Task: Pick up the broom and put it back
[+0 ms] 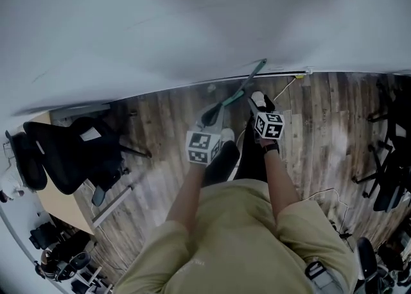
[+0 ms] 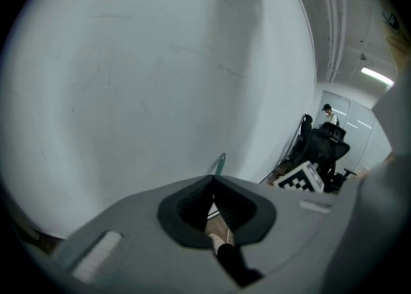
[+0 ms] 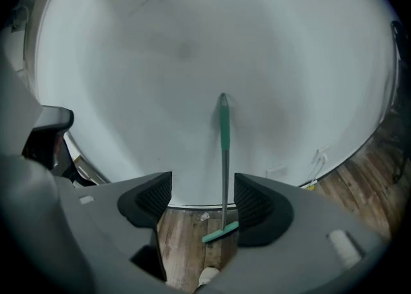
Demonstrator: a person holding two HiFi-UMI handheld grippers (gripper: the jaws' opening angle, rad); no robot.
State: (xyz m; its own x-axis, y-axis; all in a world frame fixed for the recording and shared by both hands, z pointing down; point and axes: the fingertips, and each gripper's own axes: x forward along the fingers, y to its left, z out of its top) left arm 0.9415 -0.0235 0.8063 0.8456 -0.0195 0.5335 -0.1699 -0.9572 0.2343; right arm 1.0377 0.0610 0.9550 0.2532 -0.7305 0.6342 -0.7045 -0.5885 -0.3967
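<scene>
Your right claw stands well open. Its two dark pads are apart and nothing is gripped between them. Through that gap you see the broom, which stands beyond the pads and touches neither, though it sits closer to the right-hand one in the right gripper view.

The broom leans against the white wall on the far side. Its teal grip is uppermost, with a thin metal shaft below it. The teal head rests on the wooden floor just out from the foot of the wall. In the head view it shows as a slanted teal line ahead of both your hands.

Your left claw is closed. Its pads meet at the tips in a narrow V and hold nothing. It sits to the left of the broom and points down towards the floor near the wall. The tip of the broom's grip shows just above that claw in the left gripper view.

The toe of your shoe shows on the near floor below the right claw. A black office chair stands well off to the left, beside the corner of a tan worktop. A cable runs along the foot of the wall, right of the broom.
</scene>
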